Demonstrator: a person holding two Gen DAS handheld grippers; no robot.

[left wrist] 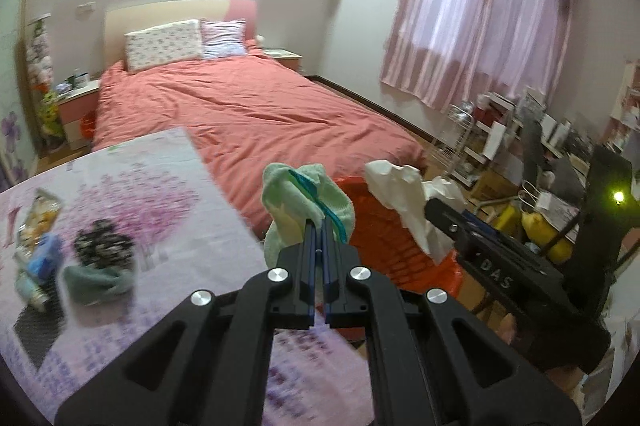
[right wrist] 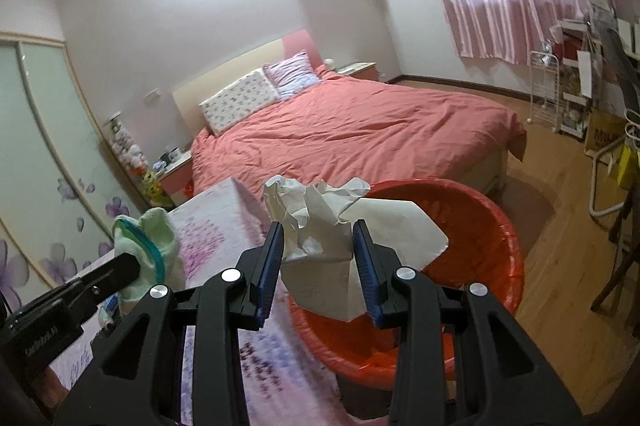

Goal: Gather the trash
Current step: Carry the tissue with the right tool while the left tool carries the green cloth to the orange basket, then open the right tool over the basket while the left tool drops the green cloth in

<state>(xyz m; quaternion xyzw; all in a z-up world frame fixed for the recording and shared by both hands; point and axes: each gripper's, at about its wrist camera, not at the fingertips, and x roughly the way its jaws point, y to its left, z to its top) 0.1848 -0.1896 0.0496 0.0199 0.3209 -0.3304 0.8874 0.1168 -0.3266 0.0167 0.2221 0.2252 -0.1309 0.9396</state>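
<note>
My left gripper (left wrist: 319, 222) is shut on a light green sock with a teal band (left wrist: 308, 204) and holds it in the air by the table's far corner, next to the orange bin (left wrist: 384, 226). My right gripper (right wrist: 318, 230) is shut on a crumpled piece of white paper (right wrist: 320, 222) and holds it above the near rim of the orange-lined trash bin (right wrist: 496, 226). The paper also shows in the left wrist view (left wrist: 400, 186), and the sock in the right wrist view (right wrist: 150, 246).
A table with a floral cloth (left wrist: 132, 194) holds a dark patterned sock (left wrist: 102, 242), a grey-green sock (left wrist: 98, 282), snack wrappers (left wrist: 38, 226) and a black mesh mat (left wrist: 36, 330). A bed with a red cover (right wrist: 360, 130) stands behind. Cluttered shelves (right wrist: 580, 82) stand at the right.
</note>
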